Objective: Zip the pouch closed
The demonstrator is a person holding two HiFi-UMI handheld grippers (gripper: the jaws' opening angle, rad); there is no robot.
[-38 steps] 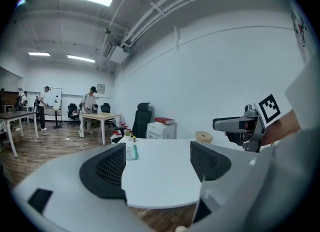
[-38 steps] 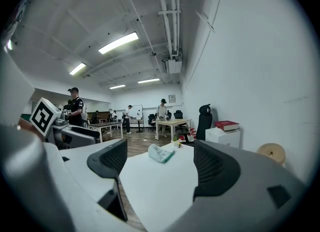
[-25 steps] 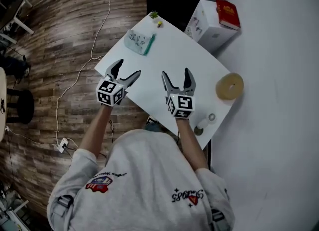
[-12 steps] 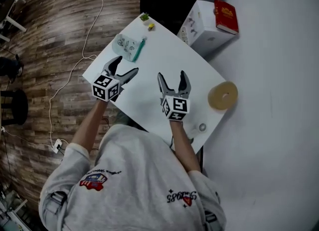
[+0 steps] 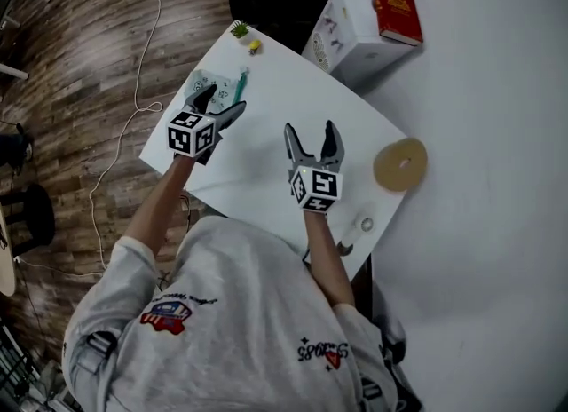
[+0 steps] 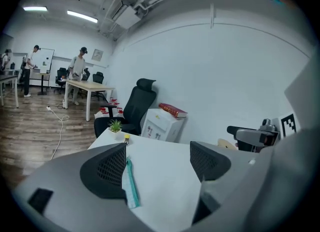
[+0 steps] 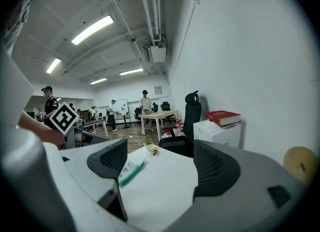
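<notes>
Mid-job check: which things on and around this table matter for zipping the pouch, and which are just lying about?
Belongs to the job:
- pouch with its teal zipper
- left gripper, open, right by the pouch
- right gripper, open, over bare table

Just lying about:
- small plant
- yellow object
- tape roll
- red book on the white box

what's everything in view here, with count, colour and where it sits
white rectangular table: one, white, centre, on wood floor
clear plastic pouch with teal zipper: one, clear and teal, table's far left, by the left gripper
small green potted plant: one, green, far table corner
small yellow object: one, yellow, beside the plant
tan tape roll: one, tan, table's right edge
red book: one, red, on a white box
left gripper: one, black, open, empty
right gripper: one, black, open, empty
</notes>
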